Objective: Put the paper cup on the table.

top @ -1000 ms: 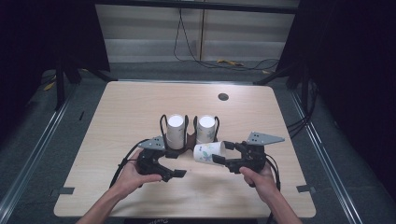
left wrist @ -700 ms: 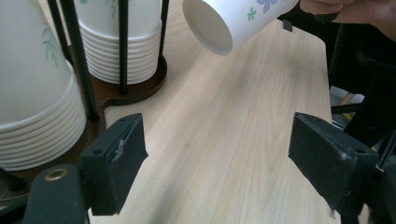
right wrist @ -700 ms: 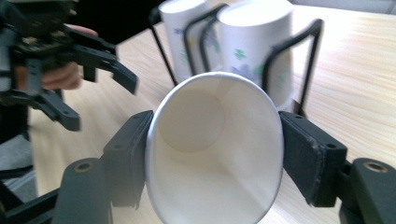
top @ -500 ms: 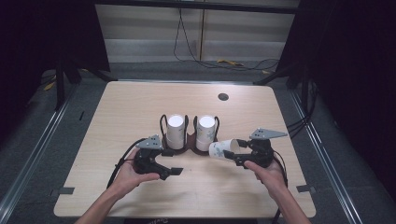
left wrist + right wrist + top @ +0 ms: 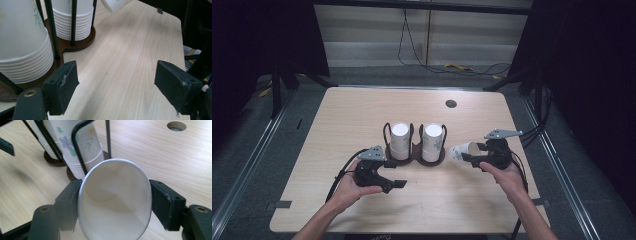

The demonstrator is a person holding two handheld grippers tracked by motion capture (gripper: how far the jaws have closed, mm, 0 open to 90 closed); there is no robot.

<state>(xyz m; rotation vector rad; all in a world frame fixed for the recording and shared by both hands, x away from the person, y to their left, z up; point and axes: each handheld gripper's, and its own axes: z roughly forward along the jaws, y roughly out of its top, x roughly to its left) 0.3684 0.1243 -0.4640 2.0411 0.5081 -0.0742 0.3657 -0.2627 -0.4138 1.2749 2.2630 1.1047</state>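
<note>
Right gripper [image 5: 468,156] is clamped on a single paper cup [image 5: 460,151], its pads pressing the cup's sides so that the rim is squeezed into an oval, as the right gripper view shows [image 5: 113,202]; the cup lies tilted on its side with its bottom pointing toward the cup rack. Left gripper [image 5: 396,184] stands with jaws spread wide and nothing between them; in the left gripper view [image 5: 117,85] bare tabletop lies between the pads. Cup rack [image 5: 413,152], a dark wooden base with black wire loops, sits mid-table and carries two stacks of upturned paper cups: left stack [image 5: 400,141] and right stack [image 5: 432,142]. The held cup is just beside the right stack, apart from it, above the table [image 5: 362,115]. The left gripper sits near the rack's left front, its jaws clear of the base. A round hole [image 5: 451,104] lies in the tabletop behind the rack. Open wood surrounds the rack on all sides, with the widest bare stretch toward the far edge and the left edge.
</note>
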